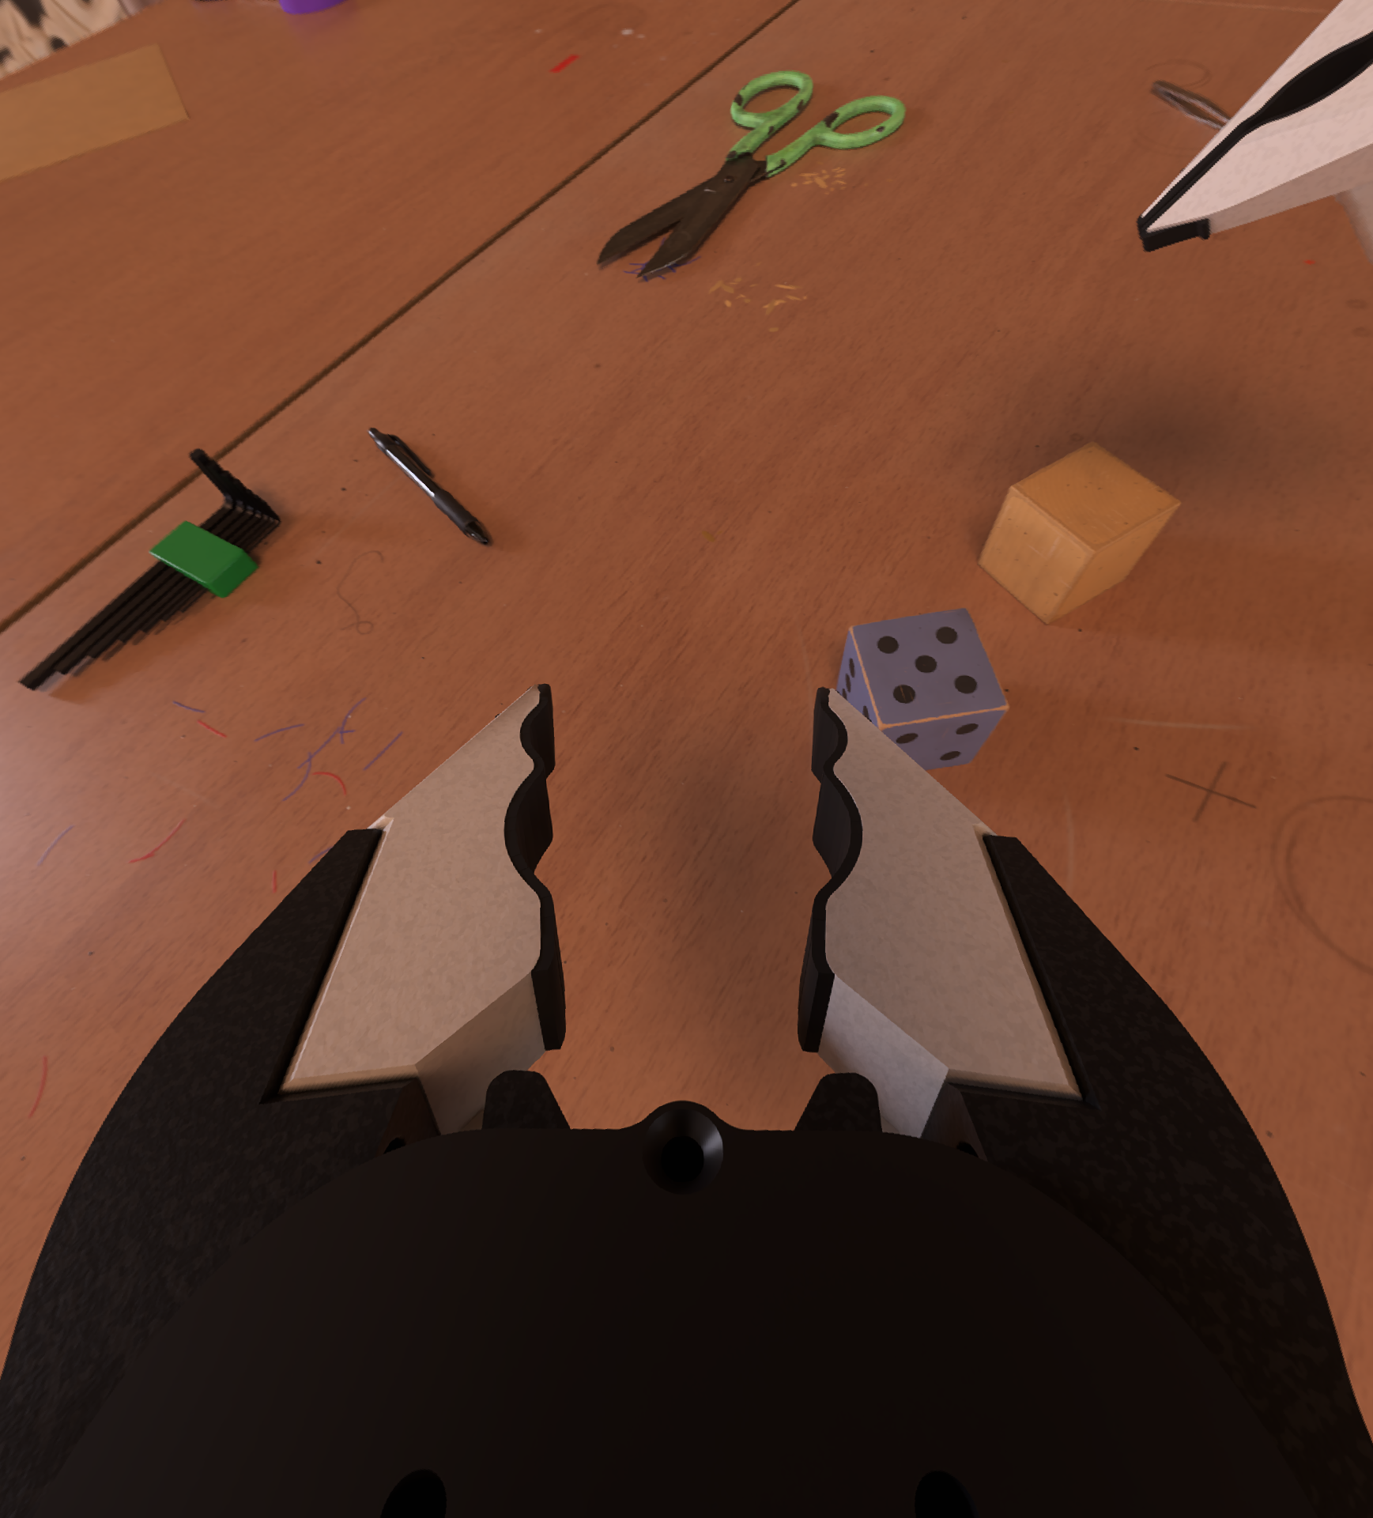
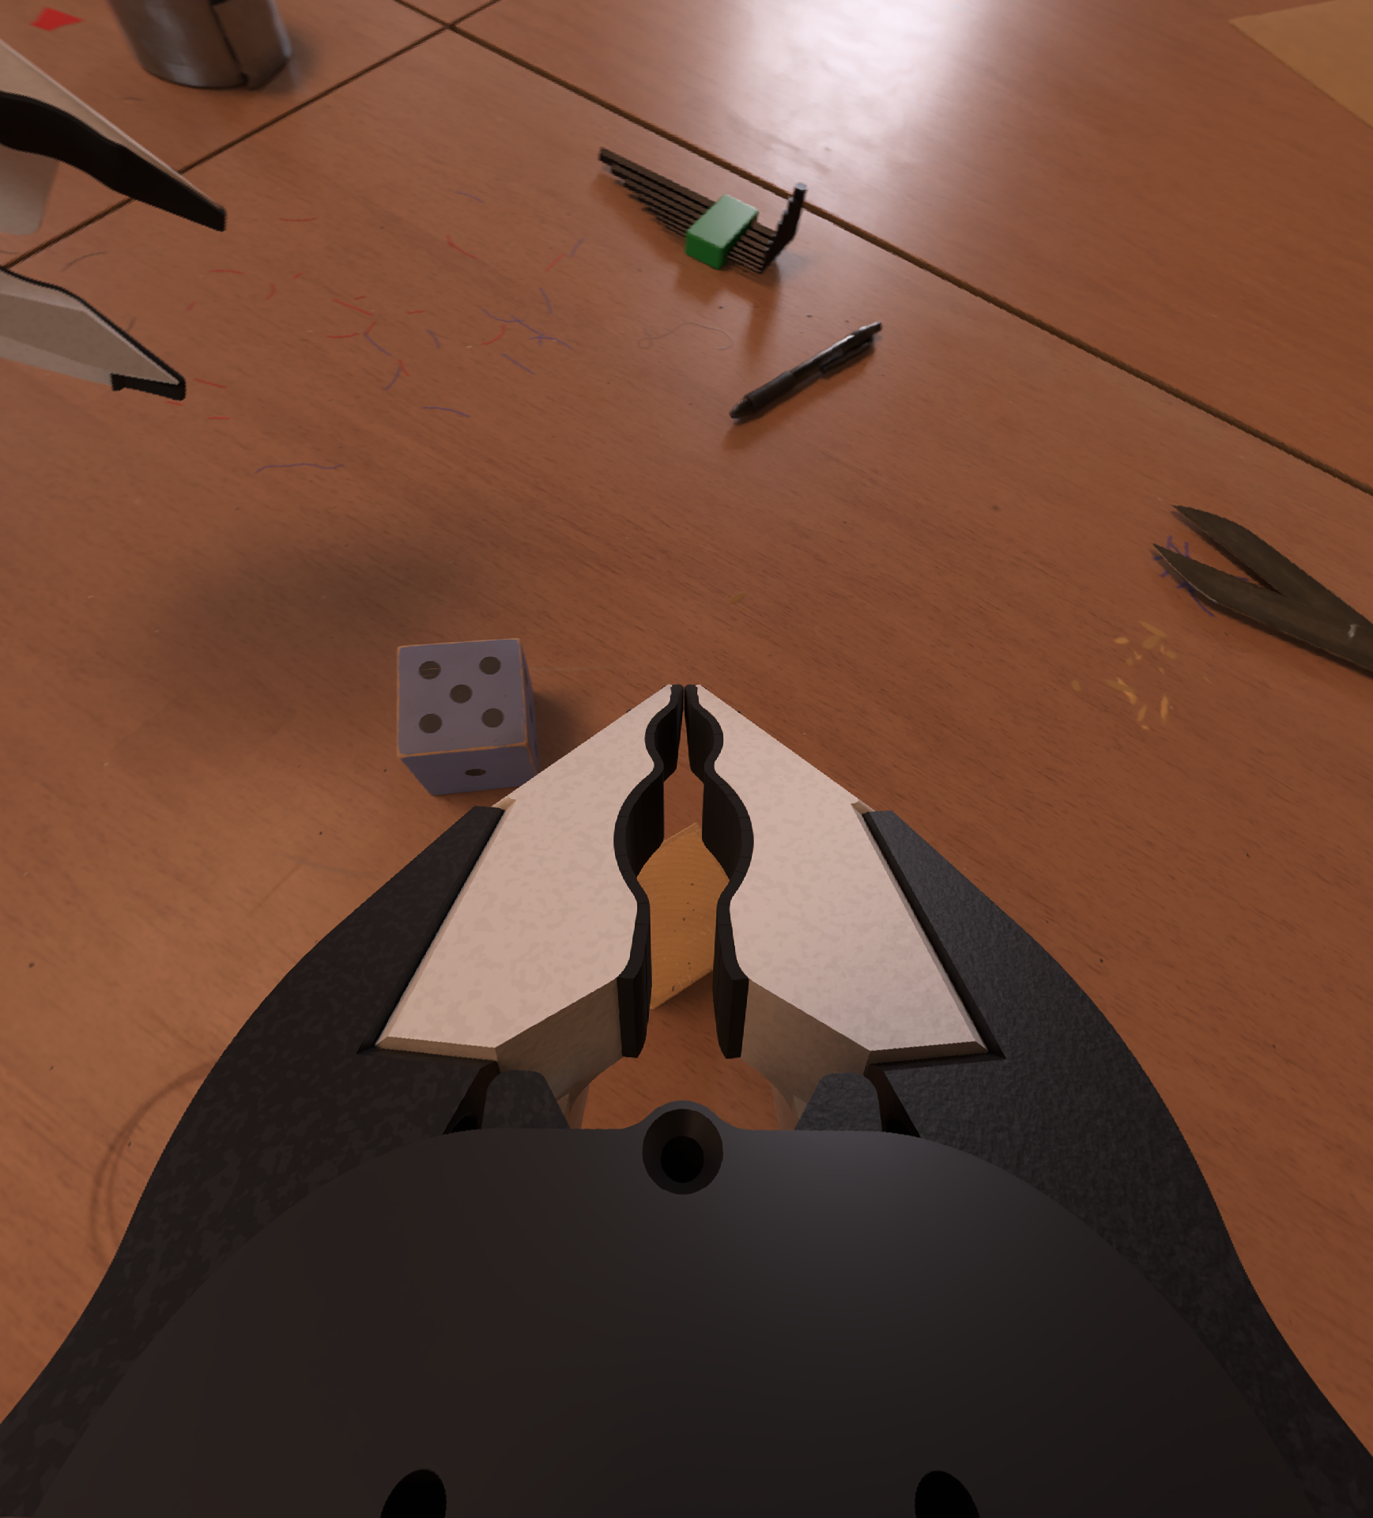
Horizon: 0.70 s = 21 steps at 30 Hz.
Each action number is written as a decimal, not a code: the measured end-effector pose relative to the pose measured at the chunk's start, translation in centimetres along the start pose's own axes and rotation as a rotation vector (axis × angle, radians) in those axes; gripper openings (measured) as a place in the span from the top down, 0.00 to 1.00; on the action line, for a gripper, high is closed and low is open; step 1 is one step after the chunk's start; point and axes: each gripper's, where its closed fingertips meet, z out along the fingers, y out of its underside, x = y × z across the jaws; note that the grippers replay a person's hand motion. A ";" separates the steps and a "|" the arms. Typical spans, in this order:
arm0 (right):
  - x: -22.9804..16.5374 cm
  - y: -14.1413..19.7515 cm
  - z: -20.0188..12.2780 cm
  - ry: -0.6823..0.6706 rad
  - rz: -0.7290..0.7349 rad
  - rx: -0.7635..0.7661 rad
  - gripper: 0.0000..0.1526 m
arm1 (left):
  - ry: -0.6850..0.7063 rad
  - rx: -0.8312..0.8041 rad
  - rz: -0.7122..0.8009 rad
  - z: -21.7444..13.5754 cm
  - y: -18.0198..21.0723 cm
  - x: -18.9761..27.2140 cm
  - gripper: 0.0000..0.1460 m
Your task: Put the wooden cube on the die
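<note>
The wooden cube rests on the desk, one vertical edge turned toward the left wrist camera; being a cube, it has no long axis. In the right wrist view only a strip of it shows through the gap between the jaws of the right gripper, which hangs above it with fingertips nearly meeting; the cube lies below the jaws rather than clamped in them. The die, pale purple with five pips uppermost, stands on the desk near the cube but apart from it, just beyond the right fingertip of the left gripper. The left jaws stand wide, with only bare desk between them. Farther off lie a black pen, a set of hex keys in a green holder, and green-handled scissors with blades parted. A grey cylinder stands at the far edge of the right wrist view.
</note>
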 end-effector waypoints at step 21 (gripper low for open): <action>1.0 10.8 1.6 -0.401 -0.272 -0.090 0.53 | 0.222 -0.399 0.431 -2.0 9.4 5.1 0.39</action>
